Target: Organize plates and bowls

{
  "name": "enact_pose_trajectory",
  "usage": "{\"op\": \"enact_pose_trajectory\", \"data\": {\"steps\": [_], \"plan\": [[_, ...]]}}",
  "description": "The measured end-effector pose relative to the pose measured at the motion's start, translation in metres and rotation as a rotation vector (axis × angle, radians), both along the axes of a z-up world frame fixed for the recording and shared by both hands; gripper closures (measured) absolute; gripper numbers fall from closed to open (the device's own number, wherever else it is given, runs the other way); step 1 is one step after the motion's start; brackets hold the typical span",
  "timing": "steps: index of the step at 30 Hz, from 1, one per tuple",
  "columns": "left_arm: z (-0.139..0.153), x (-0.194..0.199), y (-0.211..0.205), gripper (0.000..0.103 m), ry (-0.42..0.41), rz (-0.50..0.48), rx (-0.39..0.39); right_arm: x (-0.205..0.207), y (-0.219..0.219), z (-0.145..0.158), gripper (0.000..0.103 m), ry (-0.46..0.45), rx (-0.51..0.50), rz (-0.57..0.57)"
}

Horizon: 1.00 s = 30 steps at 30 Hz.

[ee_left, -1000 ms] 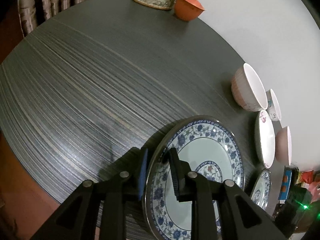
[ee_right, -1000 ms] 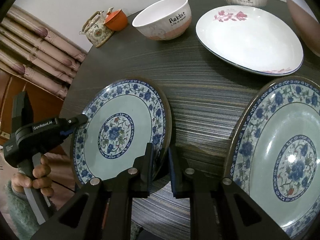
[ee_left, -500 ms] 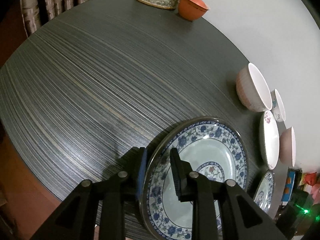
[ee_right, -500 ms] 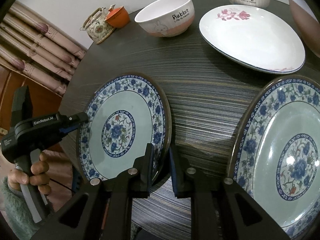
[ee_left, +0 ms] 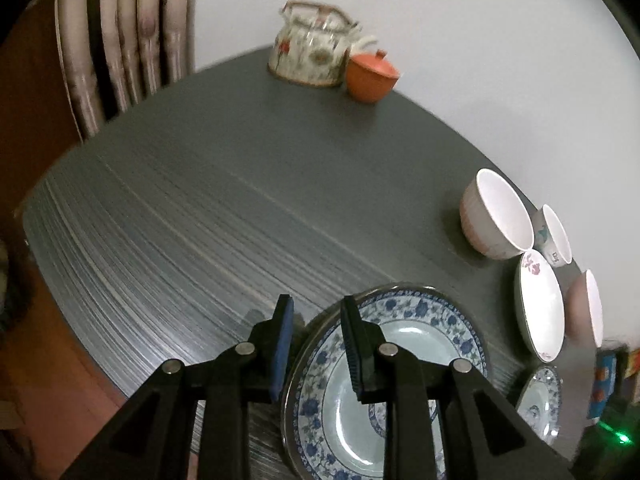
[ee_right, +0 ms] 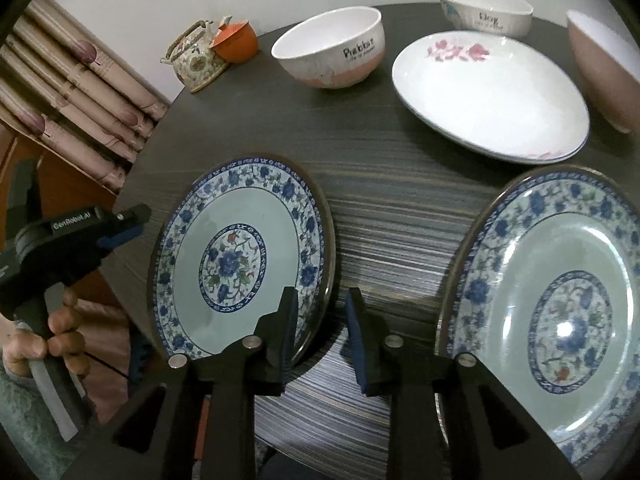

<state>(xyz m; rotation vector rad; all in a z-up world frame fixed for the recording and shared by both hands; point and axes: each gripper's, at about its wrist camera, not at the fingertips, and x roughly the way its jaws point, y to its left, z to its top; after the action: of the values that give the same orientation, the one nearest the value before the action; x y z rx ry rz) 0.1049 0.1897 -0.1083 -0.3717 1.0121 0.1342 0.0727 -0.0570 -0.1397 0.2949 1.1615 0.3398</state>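
Observation:
A blue floral plate (ee_right: 240,264) lies flat on the dark table near its left edge; it also shows in the left wrist view (ee_left: 400,380). My left gripper (ee_left: 316,340) is open, its jaws straddling the plate's left rim without pinching it. My right gripper (ee_right: 322,332) is open, its jaws either side of the plate's right rim. A second blue floral plate (ee_right: 560,320) lies to the right. A white plate with pink flowers (ee_right: 492,96), a "Rabbit" bowl (ee_right: 332,52), a "Dog" bowl (ee_right: 486,10) and a pink bowl (ee_right: 604,68) stand behind.
A floral teapot (ee_left: 312,52) and an orange cup (ee_left: 370,76) stand at the table's far edge by the wall. A curtain (ee_left: 124,40) hangs at the left. The table (ee_left: 200,208) edge drops off close to my left gripper.
Both grippers have opened and let go of the blue plate's rim. The plate now rests flat on the table. The left gripper has tilted up, showing more of the wall.

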Motion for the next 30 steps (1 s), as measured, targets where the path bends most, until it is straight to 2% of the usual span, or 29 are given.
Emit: {"op": "enact_pose_trajectory", "data": {"steps": [4, 14, 20, 25, 30], "plan": [[0.014, -0.009, -0.021, 0.078, -0.065, -0.021, 0.046, -0.005, -0.005, 0.007, 0.079, -0.029, -0.026, -0.007], [0.03, -0.027, -0.1, 0.078, -0.154, -0.209, 0.218, -0.023, -0.026, 0.028, 0.079, -0.102, -0.077, -0.047], [0.042, -0.041, -0.118, 0.074, -0.24, -0.222, 0.262, -0.034, -0.045, 0.037, 0.079, -0.132, -0.094, -0.08], [0.051, -0.052, -0.126, 0.047, -0.281, -0.221, 0.243, -0.042, -0.058, 0.042, 0.079, -0.151, -0.112, -0.101], [0.055, -0.057, -0.138, 0.045, -0.284, -0.223, 0.304, -0.051, -0.073, 0.049, 0.079, -0.185, -0.145, -0.119]]}}
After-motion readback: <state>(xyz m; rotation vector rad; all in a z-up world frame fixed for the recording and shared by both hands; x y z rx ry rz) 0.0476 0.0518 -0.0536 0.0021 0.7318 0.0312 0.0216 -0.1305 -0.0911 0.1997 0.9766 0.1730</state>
